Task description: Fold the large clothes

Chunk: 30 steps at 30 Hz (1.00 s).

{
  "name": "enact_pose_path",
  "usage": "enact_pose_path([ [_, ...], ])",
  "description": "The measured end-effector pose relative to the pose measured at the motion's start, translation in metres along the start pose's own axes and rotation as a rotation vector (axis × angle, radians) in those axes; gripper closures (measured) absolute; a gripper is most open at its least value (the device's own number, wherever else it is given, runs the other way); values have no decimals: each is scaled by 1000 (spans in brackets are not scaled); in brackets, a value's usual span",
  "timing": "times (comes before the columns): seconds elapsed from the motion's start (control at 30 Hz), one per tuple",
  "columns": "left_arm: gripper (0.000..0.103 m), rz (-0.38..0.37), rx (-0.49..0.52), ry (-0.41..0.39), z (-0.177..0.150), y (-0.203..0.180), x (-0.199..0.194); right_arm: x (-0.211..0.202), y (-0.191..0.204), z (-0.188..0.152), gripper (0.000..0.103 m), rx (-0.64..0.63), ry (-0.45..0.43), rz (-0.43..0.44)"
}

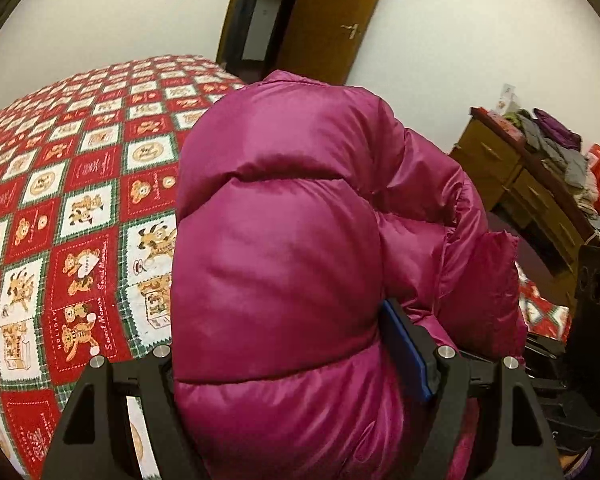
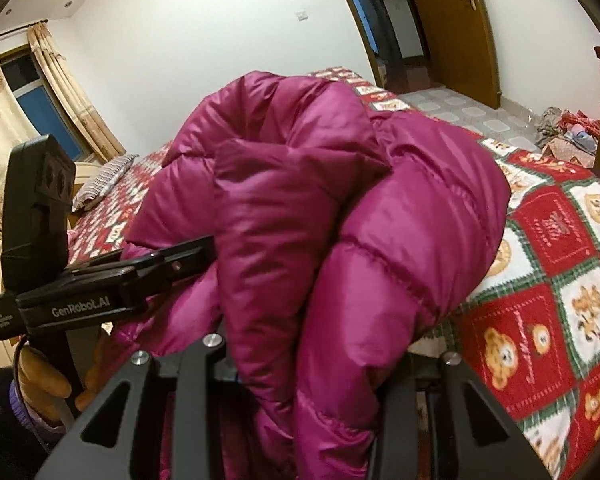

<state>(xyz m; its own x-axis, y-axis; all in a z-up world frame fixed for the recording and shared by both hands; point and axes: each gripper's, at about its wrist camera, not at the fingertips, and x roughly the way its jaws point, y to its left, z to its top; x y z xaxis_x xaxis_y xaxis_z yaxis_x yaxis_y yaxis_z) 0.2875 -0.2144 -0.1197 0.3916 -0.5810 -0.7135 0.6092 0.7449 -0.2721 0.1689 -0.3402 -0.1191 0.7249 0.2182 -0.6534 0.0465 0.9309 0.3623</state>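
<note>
Magenta puffer jacket (image 1: 284, 216) fills the middle of both views, bunched into a thick, shiny, quilted bundle and lifted above the bed (image 1: 60, 184), whose red, white and green bear-print quilt shows beneath and around it. In the left wrist view the bundle hangs over the bed's near right part, close to its right edge, with a loose sleeve or flap drooping toward that edge.

The left claw (image 1: 292, 364) stands wide, and a fat roll of the jacket is wedged between its fingers; a blue pad (image 1: 406, 354) on the right-hand finger presses into the fabric, while the other finger is buried behind the puffed cloth. So it has hold of the jacket across a thick fold.

The right claw (image 2: 300, 364) is much narrower, and a gathered fold of the same jacket is pinched between its fingers, the cloth bulging out above them. Its fingertips are hidden by the fabric.

In the right wrist view the left claw's black body reaches in from the left, its tips sunk into the jacket, and a hand (image 2: 48, 384) with a dark sleeve grips its handle at the lower left.

Beyond the bed's far edge stands a brown door (image 1: 332, 20), ajar. A wooden dresser (image 1: 512, 184) piled with clothes sits off the bed's right side. A striped pillow (image 2: 104, 178) lies near the headboard corner, with a curtained window (image 2: 40, 96) behind it.
</note>
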Motion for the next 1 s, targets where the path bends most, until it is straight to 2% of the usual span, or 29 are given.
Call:
enact_pose_path([
  [0.33,25,103,9,57,-1,7,46,31,-2,-3,66,46,65,-28],
  [0.37,20,116,4,61,-2,9,50,31,-3,-5,66,49,66,-33],
  [0.47,6,158,-20,62,-6,15,65,29,-12,-4,53,64,77,-74],
  [0.5,5,163,-41,69,-6,18,68,23,-16,-5,49,68,70,-91],
  [0.57,4,166,-64,78,-5,21,70,7,-20,-1,49,80,32,-116],
  [0.67,4,209,-22,53,-8,12,66,-14,-22,6,49,85,-5,-154],
  [0.83,4,252,-8,32,-12,7,64,-53,1,21,49,46,-94,-299],
  [0.93,4,285,0,22,-14,3,62,-59,13,41,49,64,-133,-274],
  [1.0,4,305,15,21,-13,0,61,-45,22,53,50,61,-117,-281],
])
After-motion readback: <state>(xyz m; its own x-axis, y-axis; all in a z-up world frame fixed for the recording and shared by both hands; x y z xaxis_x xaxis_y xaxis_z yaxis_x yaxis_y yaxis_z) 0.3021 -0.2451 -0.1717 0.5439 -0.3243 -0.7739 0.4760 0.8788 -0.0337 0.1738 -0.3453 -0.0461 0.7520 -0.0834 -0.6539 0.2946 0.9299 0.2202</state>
